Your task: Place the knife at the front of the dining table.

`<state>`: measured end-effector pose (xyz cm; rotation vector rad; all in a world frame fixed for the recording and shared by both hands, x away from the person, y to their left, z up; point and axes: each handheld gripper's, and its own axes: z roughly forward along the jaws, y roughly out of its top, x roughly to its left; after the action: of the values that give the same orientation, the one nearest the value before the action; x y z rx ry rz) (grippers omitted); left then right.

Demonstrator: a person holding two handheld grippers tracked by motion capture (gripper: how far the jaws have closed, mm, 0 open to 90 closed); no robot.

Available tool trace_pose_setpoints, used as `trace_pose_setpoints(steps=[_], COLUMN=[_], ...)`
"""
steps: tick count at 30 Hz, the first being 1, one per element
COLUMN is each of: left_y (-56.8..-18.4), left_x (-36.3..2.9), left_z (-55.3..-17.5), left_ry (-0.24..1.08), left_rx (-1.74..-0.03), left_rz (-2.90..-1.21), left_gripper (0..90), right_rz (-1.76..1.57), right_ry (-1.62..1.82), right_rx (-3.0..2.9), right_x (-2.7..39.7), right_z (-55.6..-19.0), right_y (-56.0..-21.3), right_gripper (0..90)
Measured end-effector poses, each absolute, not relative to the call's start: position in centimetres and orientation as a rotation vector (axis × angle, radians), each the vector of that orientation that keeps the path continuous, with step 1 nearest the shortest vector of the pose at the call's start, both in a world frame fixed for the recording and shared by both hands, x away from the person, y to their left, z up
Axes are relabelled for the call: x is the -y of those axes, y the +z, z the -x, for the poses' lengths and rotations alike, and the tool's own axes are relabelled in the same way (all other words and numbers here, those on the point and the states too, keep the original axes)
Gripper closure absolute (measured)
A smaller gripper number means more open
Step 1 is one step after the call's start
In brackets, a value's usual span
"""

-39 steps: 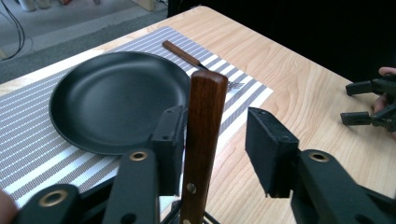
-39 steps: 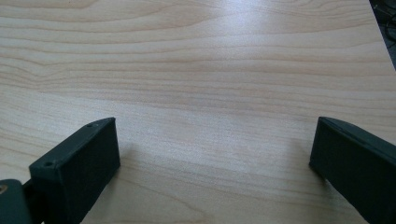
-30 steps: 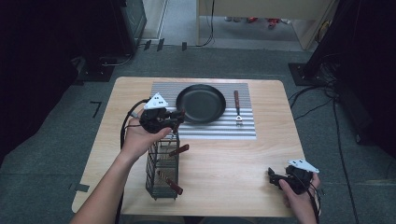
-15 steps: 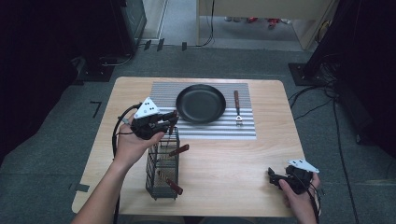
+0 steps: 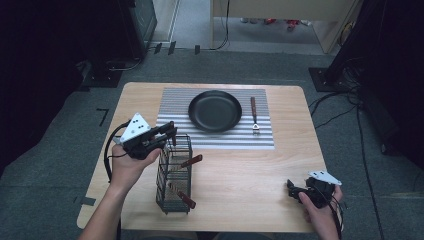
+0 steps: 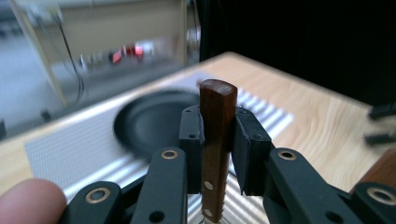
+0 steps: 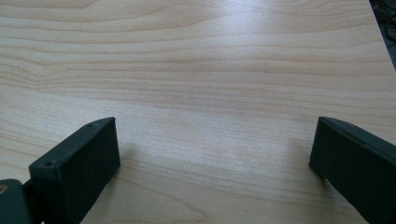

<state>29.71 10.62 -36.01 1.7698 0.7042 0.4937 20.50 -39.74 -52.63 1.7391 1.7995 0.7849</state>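
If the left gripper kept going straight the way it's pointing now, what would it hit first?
Probably the black frying pan. The left gripper, shut on a wooden-handled utensil, looks along its jaws at the pan on the striped mat. Depth is unclear; it might pass above it.

Dim surroundings, blurred left-view background

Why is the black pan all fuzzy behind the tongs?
In the left gripper view the camera focuses close, so the wooden handle in the left tongs looks sharp while the pan behind blurs. In the high view the pan looks clear. The right gripper view shows soft glare on the table.
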Motion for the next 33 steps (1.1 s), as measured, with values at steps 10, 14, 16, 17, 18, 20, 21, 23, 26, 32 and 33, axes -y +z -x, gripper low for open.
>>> trace_pose_setpoints(steps=[10,14,16,17,18,20,21,23,26,32,33], left_y=[-34.3,-33.1,-32.5,-32.2,-31.9,-31.2,-30.9,-30.1,-28.8,-27.1,-26.9], left_x=[-11.9,-12.2,-12.1,-12.1,-12.0,-11.8,-11.8,-11.6,-11.6,-11.5,-11.5], left_z=[-28.9,-28.8,-28.8,-28.8,-28.8,-28.8,-28.8,-28.8,-28.8,-29.7,-30.0], left_ry=[0.551,0.558,0.561,0.569,0.575,0.579,0.584,0.603,0.626,0.65,0.649], left_rx=[-0.713,-0.715,-0.712,-0.708,-0.702,-0.689,-0.684,-0.675,-0.669,-0.697,-0.706], left_rz=[-1.648,-1.581,-1.566,-1.557,-1.548,-1.534,-1.529,-1.523,-1.5,-1.441,-1.429], left_gripper=[76.1,76.1,76.1,76.1,76.1,76.2,76.2,76.2,76.2,76.3,76.3], right_rz=[-1.738,-1.738,-1.737,-1.74,-1.738,-1.738,-1.738,-1.739,-1.739,-1.738,-1.738], right_ry=[0.784,0.784,0.785,0.785,0.785,0.785,0.785,0.784,0.785,0.785,0.785], right_rx=[-1.8,-1.8,-1.8,-1.799,-1.8,-1.799,-1.799,-1.801,-1.8,-1.8,-1.799], right_x=[39.7,39.7,39.7,39.7,39.7,39.7,39.7,39.7,39.7,39.7,39.7], right_z=[-20.5,-20.5,-20.5,-20.5,-20.5,-20.5,-20.5,-20.5,-20.5,-20.5,-20.5], right_y=[-52.6,-52.6,-52.6,-52.6,-52.6,-52.6,-52.6,-52.6,-52.6,-52.6,-52.6], right_gripper=[1.1,1.1,1.1,1.1,1.1,1.1,1.1,1.1,1.1,1.1,1.1])
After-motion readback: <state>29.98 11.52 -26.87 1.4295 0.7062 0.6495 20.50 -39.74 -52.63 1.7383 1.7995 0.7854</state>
